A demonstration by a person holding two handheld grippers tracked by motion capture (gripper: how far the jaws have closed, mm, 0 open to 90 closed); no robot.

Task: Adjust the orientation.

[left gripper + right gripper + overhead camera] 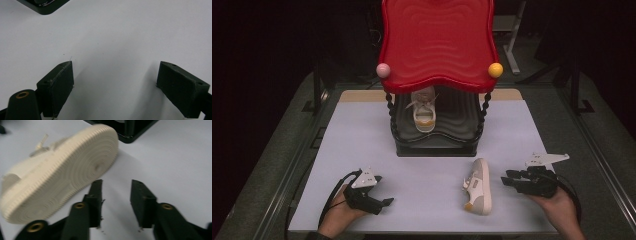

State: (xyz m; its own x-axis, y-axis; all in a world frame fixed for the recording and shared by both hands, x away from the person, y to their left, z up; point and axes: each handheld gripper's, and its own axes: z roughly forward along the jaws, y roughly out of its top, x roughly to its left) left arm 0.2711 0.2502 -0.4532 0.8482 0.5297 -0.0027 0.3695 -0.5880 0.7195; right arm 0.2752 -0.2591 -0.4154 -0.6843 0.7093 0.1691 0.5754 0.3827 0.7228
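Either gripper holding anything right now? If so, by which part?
Nothing is held. The left gripper is open over bare table. The right gripper is open beside the shoe lying on its side, jaws empty.

Bright table, dark surroundings, blurred closeups

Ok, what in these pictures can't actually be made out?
- Shoe on the rack: its back half is hidden in the high view by the red top.
- Shoe on the table: blurred in the right gripper view, with its upper turned away; sole faces the camera.
- Rack base: cut off by the top edge in the left gripper view.
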